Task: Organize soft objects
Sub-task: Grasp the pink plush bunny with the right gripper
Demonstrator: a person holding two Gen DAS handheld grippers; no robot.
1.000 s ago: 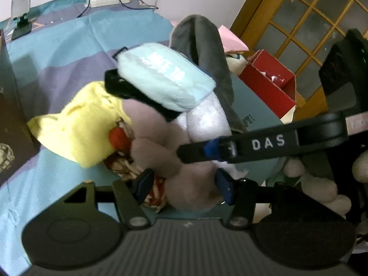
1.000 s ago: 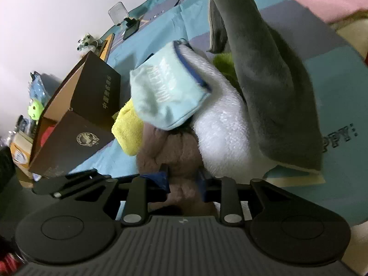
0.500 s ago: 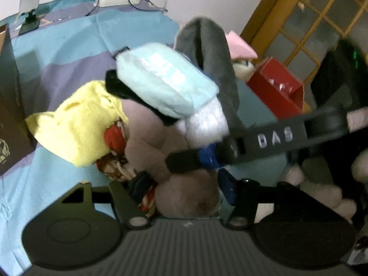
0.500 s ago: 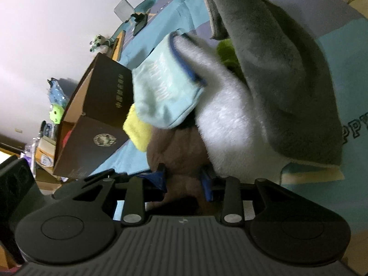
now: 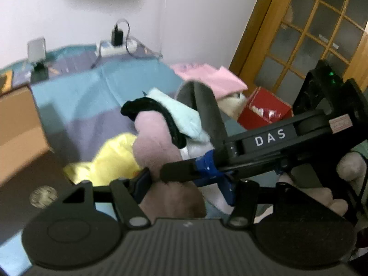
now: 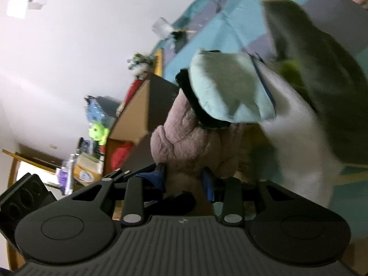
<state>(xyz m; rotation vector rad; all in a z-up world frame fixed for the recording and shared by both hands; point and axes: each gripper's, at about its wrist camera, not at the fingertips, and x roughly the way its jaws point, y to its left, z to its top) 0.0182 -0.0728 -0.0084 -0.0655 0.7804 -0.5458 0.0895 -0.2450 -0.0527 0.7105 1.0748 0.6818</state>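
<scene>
A mauve plush toy point(image 5: 158, 142) with a black strap point(image 5: 161, 115) and a pale blue pouch point(image 5: 184, 117) is held up above the bed. My left gripper point(image 5: 184, 184) is shut on its lower body. My right gripper point(image 6: 185, 177) is shut on the same plush point(image 6: 191, 142), and its black arm marked DAS point(image 5: 271, 138) crosses the left wrist view. A grey plush piece point(image 6: 322, 87) and white fur point(image 6: 299, 138) hang beside the pouch point(image 6: 230, 92). A yellow cloth point(image 5: 115, 163) lies below on the bed.
A brown cardboard box point(image 5: 18, 126) stands at the left, also in the right wrist view point(image 6: 142, 110). A red box point(image 5: 264, 110), pink cloth point(image 5: 211, 78) and wooden door point(image 5: 310, 34) are to the right. A power strip point(image 5: 115, 46) lies by the wall.
Both grippers have lifted the plush upward off the bed. The views have tilted up, showing more wall and door. The yellow cloth stayed below.
</scene>
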